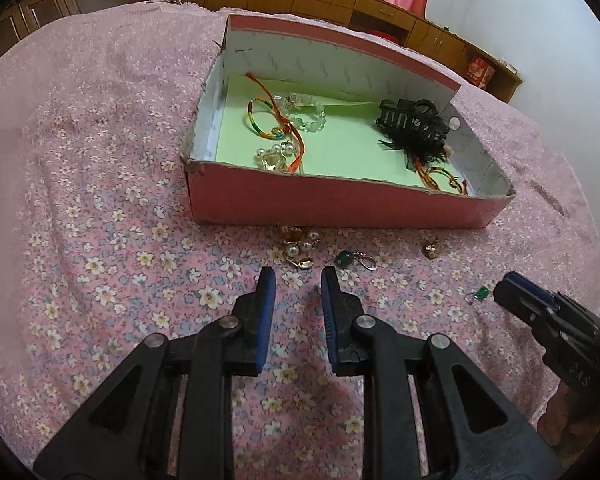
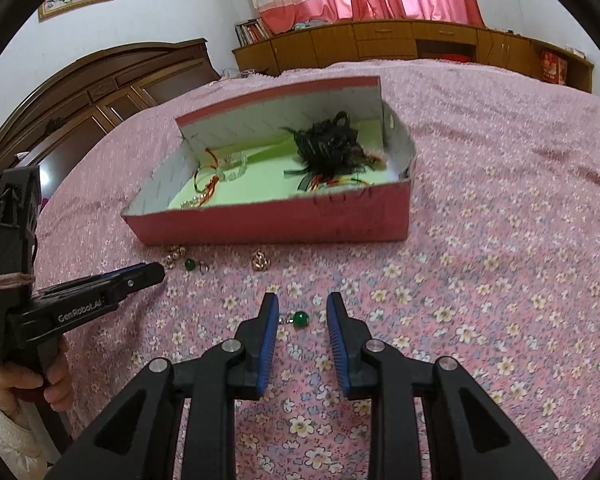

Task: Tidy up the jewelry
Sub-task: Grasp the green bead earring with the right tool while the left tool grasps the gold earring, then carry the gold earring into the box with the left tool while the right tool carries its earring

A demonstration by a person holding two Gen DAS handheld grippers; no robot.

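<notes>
A: Where are my two grippers relative to the box?

B: I have the pink box (image 1: 332, 204) sitting on the flowered bedspread (image 1: 100, 240), and both grippers are on the near side of it. My left gripper (image 1: 298, 282) is parted to a middling gap with nothing between its blue pads. Just past its tips, close against the box's near wall, lies the pearl and gold cluster (image 1: 300, 246), and beside that, still on the near side of the box, a green bead earring (image 1: 350, 259).

A: And the right one?

B: My right gripper (image 2: 302, 308) is also spread apart and holds nothing. A second green bead earring (image 2: 300, 319) lies on the cloth right between its fingertips, touching neither pad as far as I can tell. It is farther from the box than the other loose pieces. A small gold charm (image 2: 259, 260) lies between that bead and the box's near wall.

A: What is already inside the box?

B: On its green lining, a red and orange cord bracelet (image 1: 278, 124) overlaps a clear bead bracelet (image 1: 306, 114) toward the box's left end, with a pale gold piece by the near wall. A black hair claw (image 1: 414, 124) with dark feathery trim sits at the right end.
</notes>
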